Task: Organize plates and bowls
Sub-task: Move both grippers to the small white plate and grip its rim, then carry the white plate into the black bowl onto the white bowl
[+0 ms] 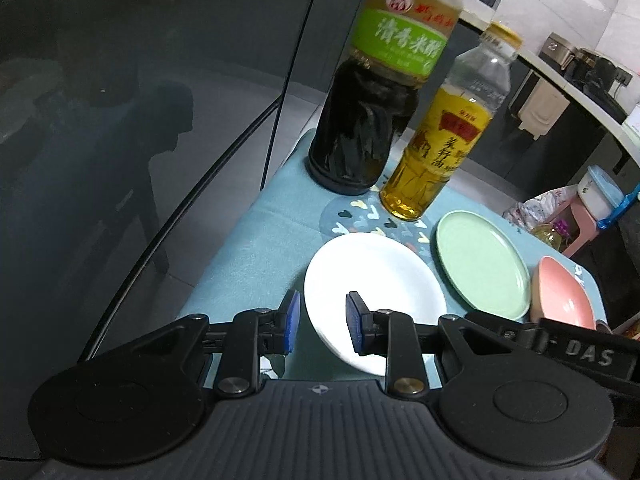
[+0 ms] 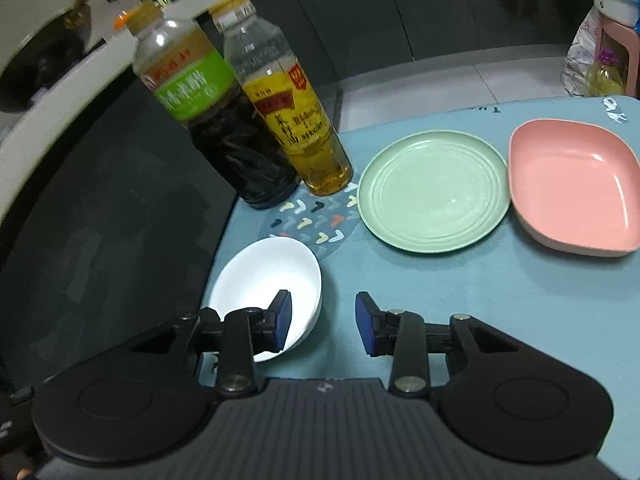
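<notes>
Two tall plastic bottles (image 2: 256, 120) stand at the back of the teal tablecloth (image 2: 460, 300); grey floor tiles (image 2: 420, 80) beyond. Left gripper (image 1: 322, 328) straddles the round white bowl's (image 1: 372, 280) rim, pads apart, not pressing. Right gripper (image 2: 324, 322) gapes empty just beside that bowl.

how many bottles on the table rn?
2. The dark bottle with the green label stands at the table's far left corner; the yellow oil bottle stands right beside it, next to the green plate. Another bottle sits off the table, by the pink stool.

Both tools angled down: left tool (image 1: 322, 326) pads apart, narrow gap; right tool (image 2: 324, 322) wider, nothing gripped.
</notes>
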The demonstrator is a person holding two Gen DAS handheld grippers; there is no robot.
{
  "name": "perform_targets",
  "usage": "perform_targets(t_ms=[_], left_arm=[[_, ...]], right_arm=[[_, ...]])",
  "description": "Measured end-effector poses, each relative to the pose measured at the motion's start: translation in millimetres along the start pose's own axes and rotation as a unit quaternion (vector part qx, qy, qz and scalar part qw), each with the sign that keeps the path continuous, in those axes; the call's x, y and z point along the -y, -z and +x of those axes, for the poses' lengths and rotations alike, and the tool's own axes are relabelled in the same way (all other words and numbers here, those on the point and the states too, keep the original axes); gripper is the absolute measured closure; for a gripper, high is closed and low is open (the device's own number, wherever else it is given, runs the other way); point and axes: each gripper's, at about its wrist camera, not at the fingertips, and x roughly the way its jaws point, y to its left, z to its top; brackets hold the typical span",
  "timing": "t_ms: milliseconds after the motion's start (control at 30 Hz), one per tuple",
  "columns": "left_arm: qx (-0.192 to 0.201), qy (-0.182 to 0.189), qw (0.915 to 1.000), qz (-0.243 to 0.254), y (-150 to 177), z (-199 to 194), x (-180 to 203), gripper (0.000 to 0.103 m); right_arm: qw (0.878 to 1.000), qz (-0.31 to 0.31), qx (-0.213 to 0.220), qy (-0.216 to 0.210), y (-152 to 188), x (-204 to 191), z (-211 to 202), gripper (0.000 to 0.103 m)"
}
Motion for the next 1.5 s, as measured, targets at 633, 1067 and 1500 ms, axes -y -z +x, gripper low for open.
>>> perform_targets(t_ms=[633,1067,1500], left_arm=[[0.003,-0.028,0.9984,0.049,1,26,12,0.097],[0.021,0.009,0.9978,0.062,23,-30,33,0.096],[0.042,0.063,0.9921,0.1,73,-105,64,0.096]], right_arm=[[0.998,-0.028,-0.028,0.05,-3,-14,49,0.099],[0.998,-0.022,-0.009,0.053,12,-6,-11,0.098],[0.998,-0.001,0.014,0.058,63,17,-94,0.094]])
